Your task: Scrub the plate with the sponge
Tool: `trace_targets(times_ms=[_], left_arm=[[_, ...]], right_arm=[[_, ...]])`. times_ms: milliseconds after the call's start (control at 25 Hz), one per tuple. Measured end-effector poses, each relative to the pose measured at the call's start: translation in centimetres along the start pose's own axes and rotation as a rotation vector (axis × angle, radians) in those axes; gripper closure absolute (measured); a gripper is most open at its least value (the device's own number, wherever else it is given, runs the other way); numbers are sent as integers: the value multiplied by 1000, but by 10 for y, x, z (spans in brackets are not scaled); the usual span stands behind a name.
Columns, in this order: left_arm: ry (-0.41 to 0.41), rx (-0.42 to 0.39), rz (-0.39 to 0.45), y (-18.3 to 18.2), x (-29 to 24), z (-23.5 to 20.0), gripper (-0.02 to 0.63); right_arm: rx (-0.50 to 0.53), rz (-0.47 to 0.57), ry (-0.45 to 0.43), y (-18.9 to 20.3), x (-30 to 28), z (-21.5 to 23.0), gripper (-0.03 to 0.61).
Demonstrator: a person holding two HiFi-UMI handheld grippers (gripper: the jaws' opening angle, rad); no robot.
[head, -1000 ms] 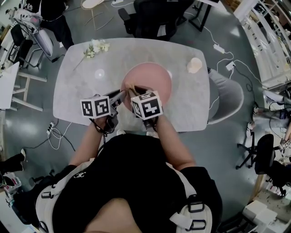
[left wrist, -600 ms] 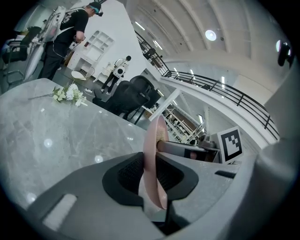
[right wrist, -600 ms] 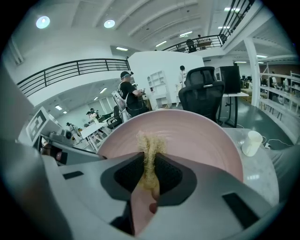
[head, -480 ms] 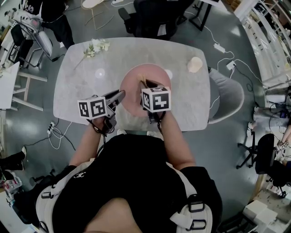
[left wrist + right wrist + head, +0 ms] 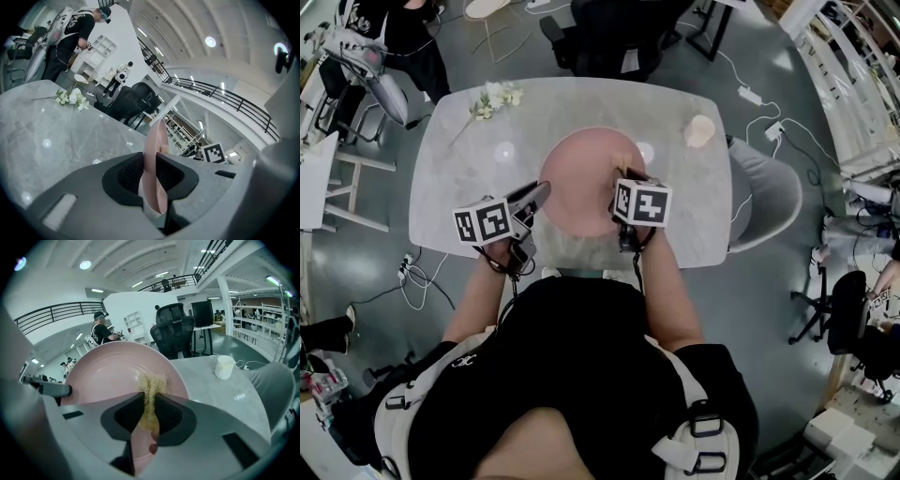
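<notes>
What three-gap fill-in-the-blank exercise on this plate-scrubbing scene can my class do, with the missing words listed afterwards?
1. The left hand-held gripper is shut on the rim of the plate, whose colour is ____.
2. The right hand-held gripper is shut on a yellowish ____ that touches the plate.
3. The white cup stands on the table, to the person's ____ of the plate.
Missing words: pink; sponge; right.

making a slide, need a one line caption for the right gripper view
Right gripper shut on a tan sponge at the pink plate, white cup beyond on the marble table
</notes>
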State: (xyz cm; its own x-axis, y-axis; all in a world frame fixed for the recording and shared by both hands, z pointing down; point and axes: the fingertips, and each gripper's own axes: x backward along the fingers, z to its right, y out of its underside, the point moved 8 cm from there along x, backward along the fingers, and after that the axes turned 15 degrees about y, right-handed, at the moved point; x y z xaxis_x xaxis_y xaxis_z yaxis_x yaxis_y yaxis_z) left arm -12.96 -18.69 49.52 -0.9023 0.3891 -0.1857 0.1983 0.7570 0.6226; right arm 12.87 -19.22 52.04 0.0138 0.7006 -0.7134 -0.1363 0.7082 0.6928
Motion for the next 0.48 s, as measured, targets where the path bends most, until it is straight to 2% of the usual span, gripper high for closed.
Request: trace_targets(times_ms=[280,480], left_arm=[[-26,7,35,-2,7,0,538],[-6,-20,-22,6,2,3,537]], right_arm=[[-20,-64,41,32,3,6,506],[-16,-38,46,30,3,2,506]])
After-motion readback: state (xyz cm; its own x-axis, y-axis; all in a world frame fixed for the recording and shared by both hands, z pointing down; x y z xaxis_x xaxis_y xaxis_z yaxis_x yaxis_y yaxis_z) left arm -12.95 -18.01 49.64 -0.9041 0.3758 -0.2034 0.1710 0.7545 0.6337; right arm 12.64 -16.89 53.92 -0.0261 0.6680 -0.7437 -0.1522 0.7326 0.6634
